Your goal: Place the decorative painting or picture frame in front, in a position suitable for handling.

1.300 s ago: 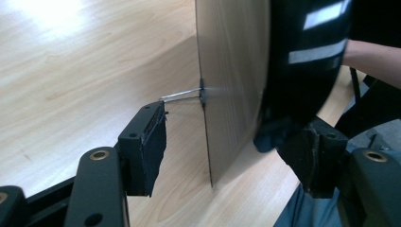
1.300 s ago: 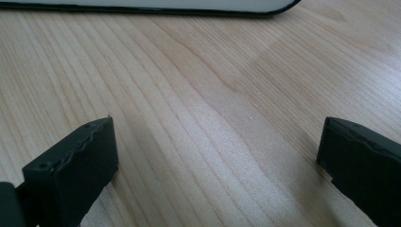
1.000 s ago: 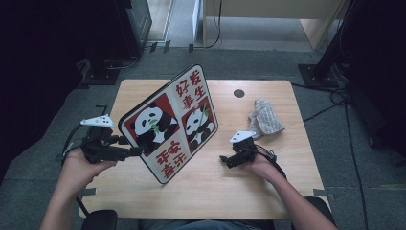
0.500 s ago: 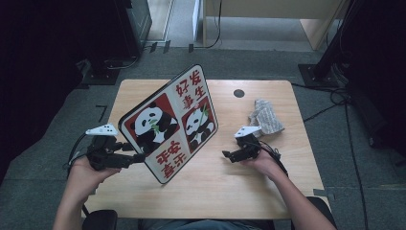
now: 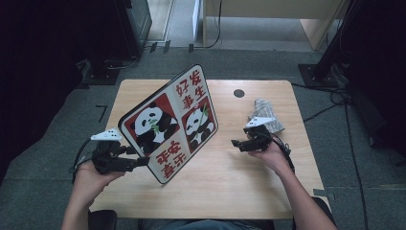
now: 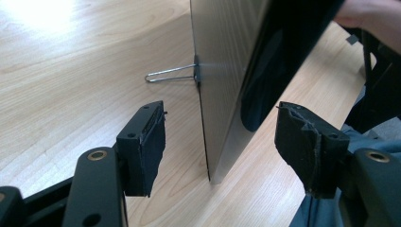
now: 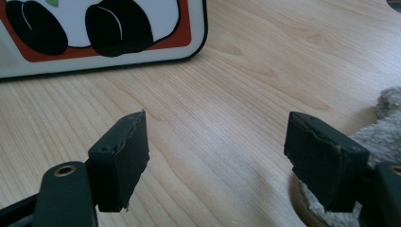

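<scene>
A panda sign board (image 5: 170, 122) with red Chinese characters stands tilted on the wooden table (image 5: 230, 191). My left gripper (image 5: 142, 161) is open at the board's near left corner. In the left gripper view the board's thin edge (image 6: 222, 109) stands between the spread jaws of this gripper (image 6: 222, 142), touching neither. A wire foot (image 6: 170, 74) sticks out from the board's grey back. My right gripper (image 5: 236, 143) is open over bare wood to the right of the board. In the right gripper view, that gripper (image 7: 217, 156) has nothing between its jaws, and the board's lower corner (image 7: 94, 33) lies ahead.
A crumpled grey cloth (image 5: 265, 116) lies on the table just behind the right hand, also at the right edge as fuzzy cloth (image 7: 378, 127). A small black round hole (image 5: 239, 93) sits near the table's far edge. Dark equipment and cables surround the table on the floor.
My left gripper has moved nearer and to the right, up to the board's near corner. My right gripper has drifted slightly away from me, towards the cloth. The board has not moved.
</scene>
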Demonstrator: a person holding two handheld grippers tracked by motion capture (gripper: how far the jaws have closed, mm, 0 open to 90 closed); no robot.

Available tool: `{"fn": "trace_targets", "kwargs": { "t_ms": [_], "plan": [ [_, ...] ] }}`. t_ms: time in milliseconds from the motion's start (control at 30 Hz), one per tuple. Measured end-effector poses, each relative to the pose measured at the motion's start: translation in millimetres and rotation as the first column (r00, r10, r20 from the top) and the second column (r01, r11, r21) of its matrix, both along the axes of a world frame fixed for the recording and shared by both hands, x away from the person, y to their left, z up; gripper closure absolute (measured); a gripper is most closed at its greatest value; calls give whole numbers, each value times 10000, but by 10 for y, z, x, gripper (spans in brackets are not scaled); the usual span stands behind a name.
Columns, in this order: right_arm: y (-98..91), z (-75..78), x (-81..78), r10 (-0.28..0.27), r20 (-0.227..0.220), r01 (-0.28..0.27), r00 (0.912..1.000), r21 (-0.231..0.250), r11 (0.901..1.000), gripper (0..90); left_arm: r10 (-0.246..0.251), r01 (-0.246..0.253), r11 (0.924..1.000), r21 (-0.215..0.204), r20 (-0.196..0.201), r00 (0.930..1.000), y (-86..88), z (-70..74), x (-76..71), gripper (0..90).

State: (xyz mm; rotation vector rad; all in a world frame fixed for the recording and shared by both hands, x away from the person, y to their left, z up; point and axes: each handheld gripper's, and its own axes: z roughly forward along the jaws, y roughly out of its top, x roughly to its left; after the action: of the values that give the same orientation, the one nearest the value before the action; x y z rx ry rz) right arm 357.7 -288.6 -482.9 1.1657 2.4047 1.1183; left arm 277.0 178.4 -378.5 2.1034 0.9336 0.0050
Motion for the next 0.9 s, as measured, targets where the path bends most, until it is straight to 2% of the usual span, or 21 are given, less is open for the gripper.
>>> {"fn": "trace_targets", "kwargs": {
  "t_ms": [100,333,433,567,733,833,900],
  "plan": [
    [-51,37,40,-30,-164,30,9999,11,10000,243,6,-6,10000,-63,-32,10000,-1,-29,-10,342],
    [-201,114,105,-393,-226,395,9990,78,9992,256,103,-104,9998,-164,-94,9999,1,-94,-42,342],
    [-259,139,127,-624,-331,620,9975,-132,9980,258,198,-199,9995,-245,-48,9998,13,-104,-60,345],
    [-345,192,167,-872,-300,870,9957,-90,9962,274,266,-265,9996,-120,81,9996,19,-108,-80,391],
    [-432,273,207,-1058,-199,1055,9942,-143,9943,279,198,-199,9998,-74,-91,9998,14,-142,-81,404],
    [-507,332,242,-1272,-159,1272,9918,1,9919,279,282,-285,9992,-280,-113,9995,31,-158,-85,404],
    [-559,381,272,-1407,-166,1410,9899,177,9899,280,282,-294,9988,-394,-317,9991,47,-169,-80,409]
  ]
}}
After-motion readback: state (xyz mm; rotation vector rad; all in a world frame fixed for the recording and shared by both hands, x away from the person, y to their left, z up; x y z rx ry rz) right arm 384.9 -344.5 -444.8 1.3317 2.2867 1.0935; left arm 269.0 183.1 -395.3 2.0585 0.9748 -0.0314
